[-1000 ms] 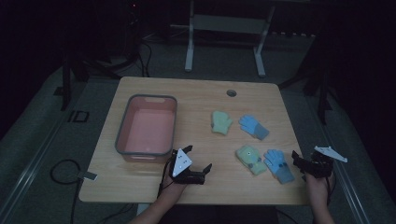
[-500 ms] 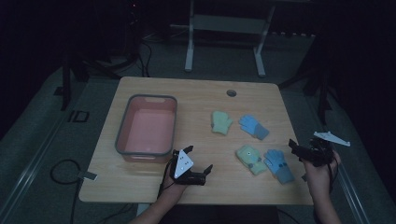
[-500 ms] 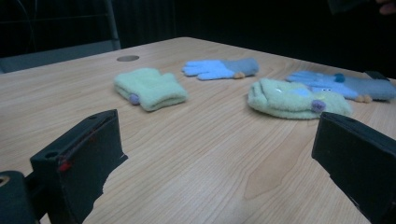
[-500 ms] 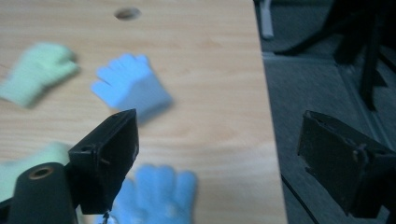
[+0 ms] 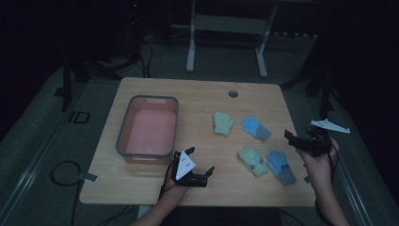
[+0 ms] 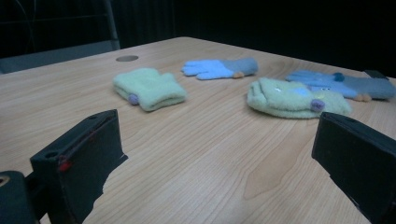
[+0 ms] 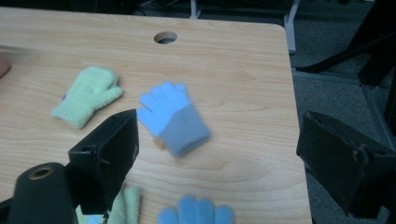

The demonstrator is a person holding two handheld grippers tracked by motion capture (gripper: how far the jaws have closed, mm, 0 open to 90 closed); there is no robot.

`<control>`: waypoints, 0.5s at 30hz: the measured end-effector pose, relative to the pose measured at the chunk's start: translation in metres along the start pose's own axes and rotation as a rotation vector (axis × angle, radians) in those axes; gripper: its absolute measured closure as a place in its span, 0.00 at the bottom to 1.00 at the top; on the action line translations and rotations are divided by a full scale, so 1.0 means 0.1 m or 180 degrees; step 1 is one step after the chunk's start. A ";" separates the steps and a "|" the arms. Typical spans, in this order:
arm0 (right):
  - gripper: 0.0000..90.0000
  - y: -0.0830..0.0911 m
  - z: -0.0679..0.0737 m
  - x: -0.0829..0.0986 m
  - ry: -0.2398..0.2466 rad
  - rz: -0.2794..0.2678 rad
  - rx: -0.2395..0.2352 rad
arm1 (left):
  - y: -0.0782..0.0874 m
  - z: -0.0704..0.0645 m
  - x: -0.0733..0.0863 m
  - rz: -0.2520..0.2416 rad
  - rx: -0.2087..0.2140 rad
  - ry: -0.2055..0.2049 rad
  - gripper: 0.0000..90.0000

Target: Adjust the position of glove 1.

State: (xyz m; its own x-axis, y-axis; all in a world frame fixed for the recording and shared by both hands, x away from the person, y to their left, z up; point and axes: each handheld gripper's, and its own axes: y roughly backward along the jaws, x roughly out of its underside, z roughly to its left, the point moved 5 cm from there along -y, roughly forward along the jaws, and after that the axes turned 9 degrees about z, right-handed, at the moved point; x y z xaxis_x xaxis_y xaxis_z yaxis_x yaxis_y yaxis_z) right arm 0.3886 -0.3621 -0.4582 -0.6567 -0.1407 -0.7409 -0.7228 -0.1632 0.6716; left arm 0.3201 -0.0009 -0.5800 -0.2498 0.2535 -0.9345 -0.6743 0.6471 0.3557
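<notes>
**Approach phase, nothing gripped yet**

Right gripper (image 5: 301,141) at the bench's (image 5: 197,94) 3 o'clock edge, jaws wide apart, empty. Far blue glove (image 7: 173,117) lies flat, dead ahead of it. Left gripper (image 5: 200,175) at 6 o'clock, also spread, idle. Next, probably: drop, straddle the cuff, clamp; likely goes to the pink bin (image 5: 148,127).

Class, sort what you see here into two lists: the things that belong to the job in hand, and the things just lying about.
Belonging to the job:
- far green glove
- far blue glove
- near green glove
- near blue glove
- pink bin, probably
- left gripper and right gripper, both open

Lying about:
- floor cable
- table hole
</notes>
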 end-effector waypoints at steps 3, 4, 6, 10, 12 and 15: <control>0.14 -0.01 0.03 -0.04 0.0019 0.0004 0.0002 | 0.00 0.00 0.00 0.0000 -0.0005 0.0030 0.02; 0.14 -0.02 0.06 -0.06 0.0039 -0.0003 0.0001 | 0.00 0.00 0.00 0.0000 -0.0005 0.0030 0.02; 0.15 -0.04 0.12 -0.12 0.0084 -0.0002 0.0001 | 0.00 0.02 0.00 0.0000 0.0022 0.0098 0.02; 0.15 -0.08 0.20 -0.22 0.0129 -0.0024 -0.0025 | 0.00 0.00 0.00 0.0011 0.0006 0.0033 0.02; 0.15 -0.11 0.24 -0.27 0.0135 -0.0028 -0.0054 | 0.00 0.00 0.00 0.0020 0.0001 0.0010 0.02; 0.15 -0.15 0.31 -0.35 0.0163 -0.0039 -0.0092 | 0.00 -0.01 0.00 0.0021 -0.0001 -0.0001 0.02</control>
State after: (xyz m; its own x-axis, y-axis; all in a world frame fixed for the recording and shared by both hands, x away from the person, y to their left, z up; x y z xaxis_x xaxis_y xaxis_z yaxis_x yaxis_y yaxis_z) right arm 0.4153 -0.3242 -0.4425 -0.6353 -0.1882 -0.7490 -0.7237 -0.1934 0.6624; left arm 0.3200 -0.0015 -0.5801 -0.2540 0.2580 -0.9322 -0.6729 0.6452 0.3619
